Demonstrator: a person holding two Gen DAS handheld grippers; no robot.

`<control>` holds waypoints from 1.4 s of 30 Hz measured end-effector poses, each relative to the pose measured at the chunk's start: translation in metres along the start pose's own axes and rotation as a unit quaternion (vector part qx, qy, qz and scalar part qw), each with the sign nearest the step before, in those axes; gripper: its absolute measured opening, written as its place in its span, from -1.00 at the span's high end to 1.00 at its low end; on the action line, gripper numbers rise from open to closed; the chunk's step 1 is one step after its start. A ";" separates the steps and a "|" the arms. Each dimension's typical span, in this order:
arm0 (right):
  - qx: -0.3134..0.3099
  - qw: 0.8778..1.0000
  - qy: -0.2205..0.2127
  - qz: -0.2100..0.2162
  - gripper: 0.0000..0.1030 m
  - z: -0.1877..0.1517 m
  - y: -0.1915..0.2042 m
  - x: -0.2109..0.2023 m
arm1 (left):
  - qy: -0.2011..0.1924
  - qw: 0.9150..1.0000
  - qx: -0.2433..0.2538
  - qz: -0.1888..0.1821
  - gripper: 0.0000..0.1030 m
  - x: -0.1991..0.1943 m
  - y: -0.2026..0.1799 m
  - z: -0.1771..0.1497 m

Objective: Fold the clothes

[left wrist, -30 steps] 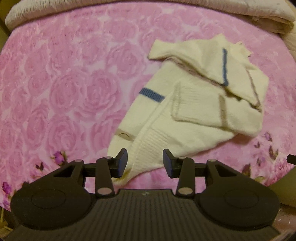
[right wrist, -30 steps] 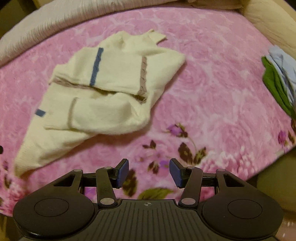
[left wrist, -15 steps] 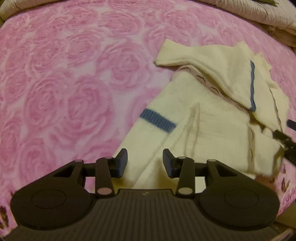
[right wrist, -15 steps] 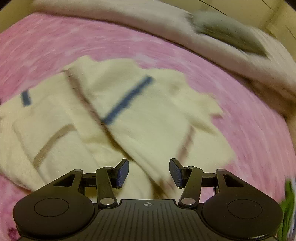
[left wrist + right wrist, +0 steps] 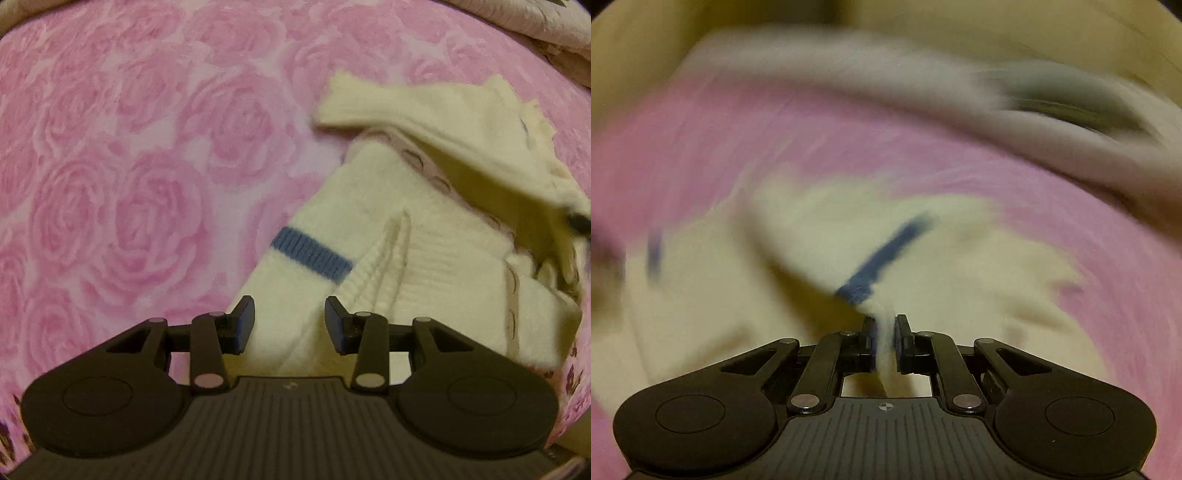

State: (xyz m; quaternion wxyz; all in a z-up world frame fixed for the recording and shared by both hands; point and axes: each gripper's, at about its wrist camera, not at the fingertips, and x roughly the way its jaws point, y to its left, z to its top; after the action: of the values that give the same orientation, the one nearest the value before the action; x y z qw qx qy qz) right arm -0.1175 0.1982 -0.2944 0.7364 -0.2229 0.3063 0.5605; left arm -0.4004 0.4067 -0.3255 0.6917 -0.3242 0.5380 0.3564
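A pink rose-patterned blanket [image 5: 129, 184] covers the bed under me and fills most of my left view; a pale quilted cover [image 5: 546, 33] is bunched along its far edge, and my right view is smeared with blur, so there it reads only as a grey-white band [image 5: 849, 85]; on the blanket lies the cream knit sweater [image 5: 424, 258], crumpled and partly doubled over itself, off to the right of my left view and reaching down to my tongs; one flap of it is raised off the lower layer at the right edge of that view, with a shadowed gap beneath; a blue stripe [image 5: 312, 256] crosses the near part, just beyond my left tongs [image 5: 290, 325], whose jaws stand apart over the knit, gripping nothing; my right tongs [image 5: 885, 338] have their jaws drawn together, clamped on a pinch of the sweater [image 5: 923, 266], the cream cloth squeezed between the pads just below another blue stripe [image 5: 882, 258]; the blur hides any finer detail there.
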 end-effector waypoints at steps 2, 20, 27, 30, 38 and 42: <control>0.178 0.981 -0.025 -0.080 0.87 -0.011 -0.057 -0.049 | -0.003 1.000 0.006 0.000 0.28 0.000 -0.002 0.005; 0.676 0.710 0.078 -0.181 -0.37 -0.158 -0.235 -0.118 | -0.053 0.992 0.005 -0.117 -0.18 0.067 -0.042 0.112; 0.587 0.772 0.146 -0.196 -0.28 -0.142 -0.229 -0.093 | -0.062 0.972 -0.057 -0.217 0.50 0.081 -0.039 0.103; 0.551 0.790 0.166 -0.209 -0.23 -0.137 -0.224 -0.092 | -0.120 0.959 0.028 -0.255 0.58 0.037 -0.061 0.074; 0.521 0.793 0.203 -0.241 -0.24 -0.132 -0.222 -0.102 | 0.043 0.867 0.314 -0.384 1.00 0.002 -0.178 -0.069; 0.478 0.817 0.202 -0.251 -0.24 -0.112 -0.223 -0.100 | 0.037 0.908 0.259 -0.327 0.89 0.000 -0.166 -0.072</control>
State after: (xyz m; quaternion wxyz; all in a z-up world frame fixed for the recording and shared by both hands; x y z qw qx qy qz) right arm 0.0564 -0.0069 -0.3078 0.7869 -0.0200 0.6114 0.0814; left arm -0.2975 0.2575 -0.3296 0.8090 -0.3040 0.5002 -0.0536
